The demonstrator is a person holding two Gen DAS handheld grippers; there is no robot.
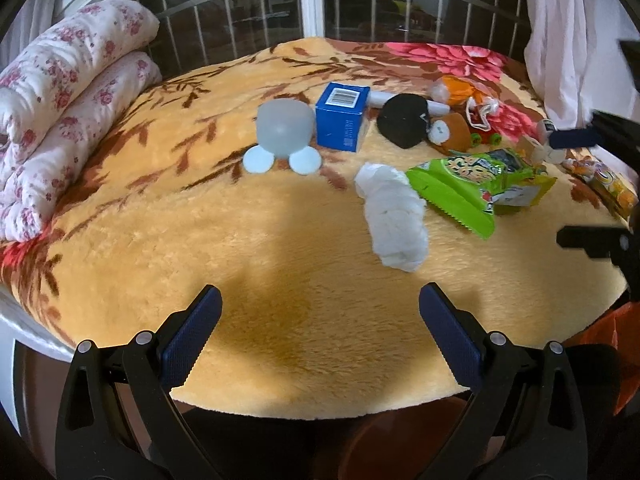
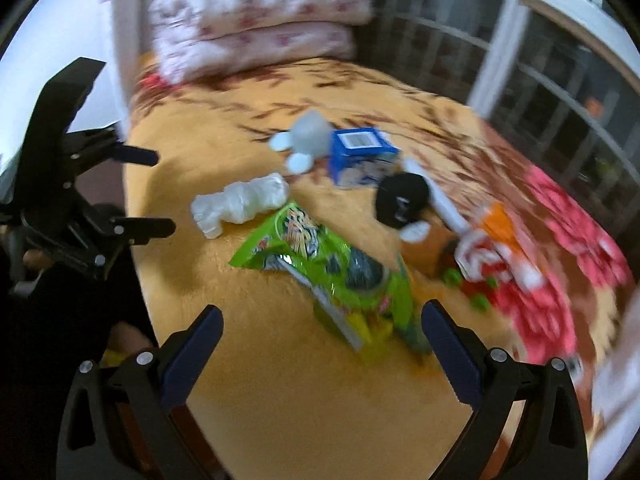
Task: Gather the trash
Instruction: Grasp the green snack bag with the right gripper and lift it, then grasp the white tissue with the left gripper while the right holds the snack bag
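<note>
While my left gripper (image 1: 320, 332) hangs over the near edge of the bed with its jaws spread wide and nothing between them, I can read the litter clearly. The green snack bag (image 1: 476, 188) lies flat, torn open, its glossy foil printed with cartoon lettering and a jagged cut edge toward me. Just beside it on its left, touching or nearly so, sits a crumpled white plastic wad (image 1: 394, 216), long and twisted. Farther back stand a blue carton (image 1: 341, 117) with a barcode on its top face, a frosted pale cup (image 1: 285, 128) turned mouth down with two round white lids at its base, a black round object (image 1: 404, 124), a brown plush toy (image 1: 450, 132) and an orange wrapper (image 1: 460, 90). At the far right edge lies a yellow printed packet (image 1: 608, 188).

My right gripper (image 2: 322, 334) is also spread wide and empty, poised just short of the snack bag (image 2: 320, 264), which lies directly ahead between the finger lines; this view is motion-blurred, so fine detail is lost. The white wad (image 2: 240, 204) lies beyond the bag to the left, the blue carton (image 2: 360, 156) farther back.

Everything rests on a plush orange-yellow blanket (image 1: 248, 248) patterned with brown leaves and red flowers. A folded floral quilt (image 1: 68, 104) is stacked at one end. Behind the bed runs a window with white frames and metal bars (image 1: 248, 20), dark outside, and a pale curtain (image 1: 568, 24) hangs at the right.
</note>
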